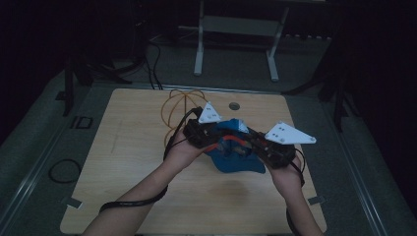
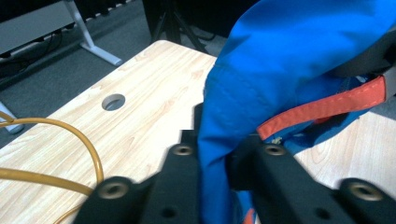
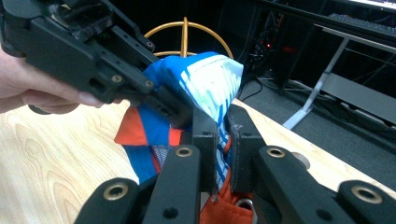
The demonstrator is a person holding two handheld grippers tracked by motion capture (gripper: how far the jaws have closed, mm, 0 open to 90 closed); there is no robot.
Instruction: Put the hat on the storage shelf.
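While both your left hand-held gripper and right hand-held gripper pinch the blue-and-orange fabric garment, it bunches between them, its length running hand to hand above the light wooden tabletop.

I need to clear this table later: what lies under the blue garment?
The blue garment hangs from both tongs, its lower part bunched on the wooden table. Bare wood surrounds it; the patch directly beneath is covered. The orange hoop lies behind it.
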